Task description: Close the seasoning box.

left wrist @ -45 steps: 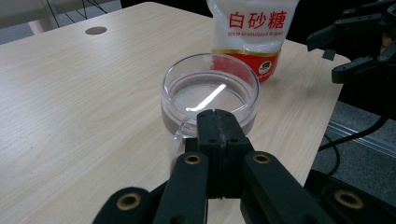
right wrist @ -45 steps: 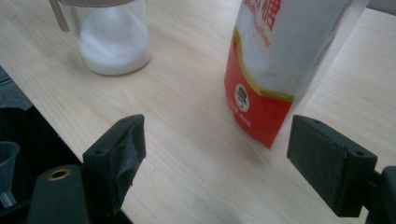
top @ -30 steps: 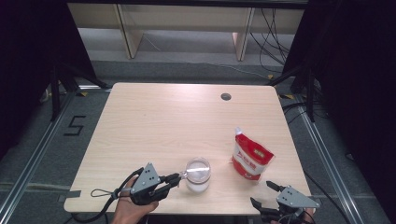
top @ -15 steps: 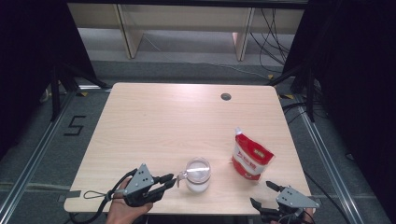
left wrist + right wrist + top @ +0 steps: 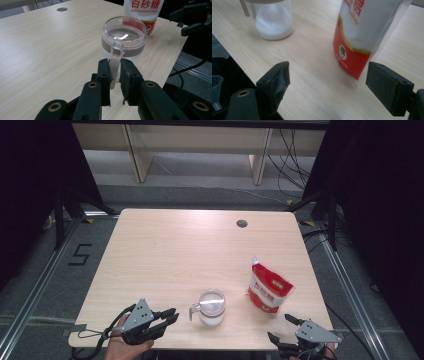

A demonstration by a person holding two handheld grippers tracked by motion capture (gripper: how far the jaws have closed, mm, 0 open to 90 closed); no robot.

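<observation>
A clear glass jar (image 5: 211,307) with a brownish lid and a side handle (image 5: 192,311) stands near the table's front edge, with white powder at its bottom (image 5: 273,22). My left gripper (image 5: 174,316) lies left of it, tips a little short of the handle. Its jaws stand narrowly apart, so my left gripper (image 5: 114,62) is open, and the handle (image 5: 115,57) shows through the gap. A red and white sugar pouch (image 5: 269,289) stands right of the jar. My right gripper (image 5: 280,327) is wide open at the front right corner, with the pouch (image 5: 359,37) just ahead of it.
The wooden table (image 5: 175,255) has a small round hole (image 5: 242,223) at the back. The right gripper (image 5: 329,75) hangs over the table's front edge (image 5: 244,75). A small clear funnel (image 5: 215,85) sits below that edge. Metal floor rails run along both sides.
My left gripper has slid back to the left, off the jar's handle, which its tips reached a second ago. The jar, the pouch and the right gripper have stayed put.
</observation>
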